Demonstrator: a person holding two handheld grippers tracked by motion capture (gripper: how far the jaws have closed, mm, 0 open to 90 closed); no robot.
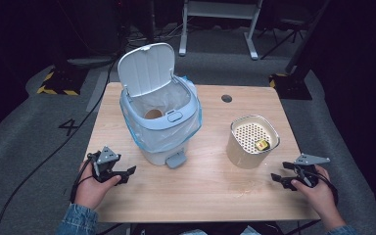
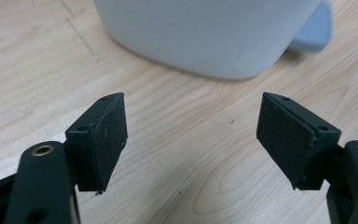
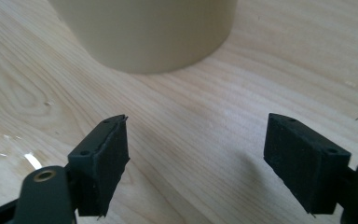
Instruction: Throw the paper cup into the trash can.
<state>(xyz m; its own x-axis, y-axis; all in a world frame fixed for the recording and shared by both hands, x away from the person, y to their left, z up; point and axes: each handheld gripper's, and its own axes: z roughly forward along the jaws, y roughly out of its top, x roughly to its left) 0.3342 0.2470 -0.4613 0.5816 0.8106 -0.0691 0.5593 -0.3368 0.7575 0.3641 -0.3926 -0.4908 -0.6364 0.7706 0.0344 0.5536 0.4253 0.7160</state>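
L gripper (image 1: 126, 175) at 8 o'clock of table (image 1: 210, 196), jaws wide, nothing held. Pedal bin (image 1: 162, 122) at 11 o'clock, lid up. Beige canister (image 1: 251, 142) at 3 o'clock. R gripper (image 1: 280, 179) at 4 o'clock, wide, nothing held. No readable writing.

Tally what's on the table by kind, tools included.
Pedal bins: 1, white and blue bin, lid up, bag-lined
Perforated containers: 1, beige container with a small yellow item inside
Small items: 1
Tools: 2, left tool and right tool, both open and empty
Total: 5
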